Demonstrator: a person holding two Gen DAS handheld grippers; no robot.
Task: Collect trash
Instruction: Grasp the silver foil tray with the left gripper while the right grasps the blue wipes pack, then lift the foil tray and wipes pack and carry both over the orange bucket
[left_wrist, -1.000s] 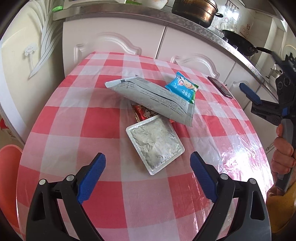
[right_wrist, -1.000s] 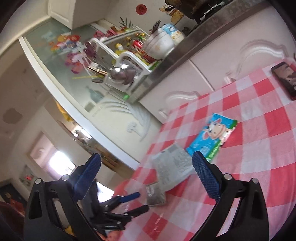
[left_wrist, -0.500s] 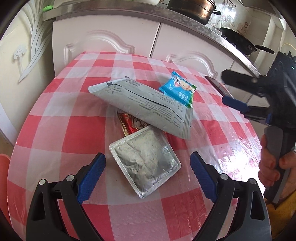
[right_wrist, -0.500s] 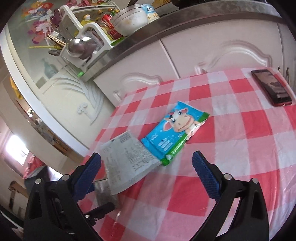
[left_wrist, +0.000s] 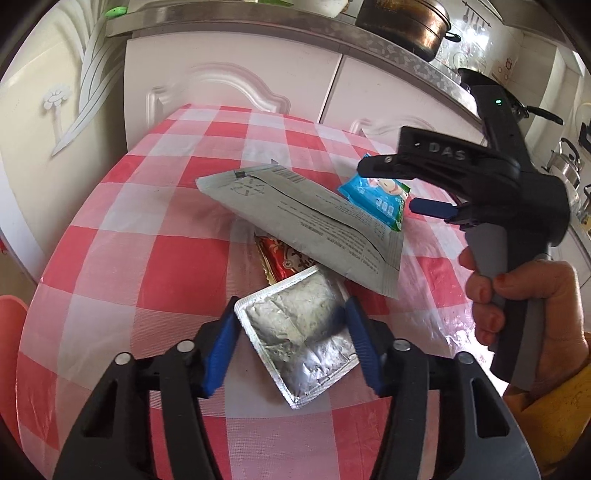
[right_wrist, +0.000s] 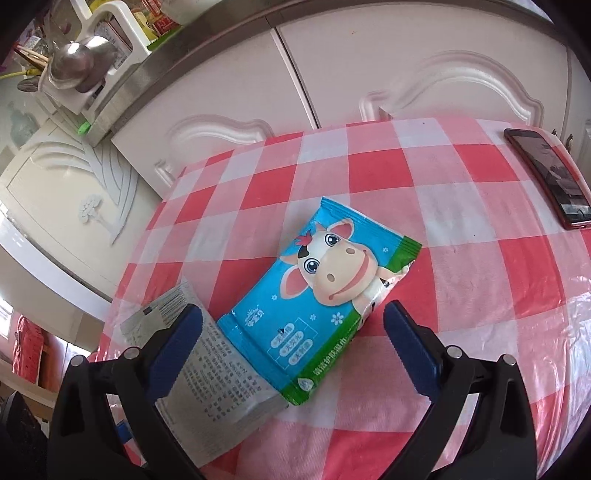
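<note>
1. Silver foil pouch (left_wrist: 301, 332), lower centre of the left wrist view, now sits between the left gripper (left_wrist: 291, 345) pads; a second ago it lay clear ahead of wide-spread jaws. Jaws closing; pad contact not certain.
2. Grey printed packet (left_wrist: 306, 225) overlaps a red wrapper (left_wrist: 282, 260), just above the pouch.
3. Right gripper (right_wrist: 295, 350) has swung down over the blue cow packet (right_wrist: 325, 291); jaws wide, straddling it, gripping nothing.
4. Checked table (right_wrist: 461, 280): bare cloth at right; phone (right_wrist: 546, 177) near the right edge.
</note>
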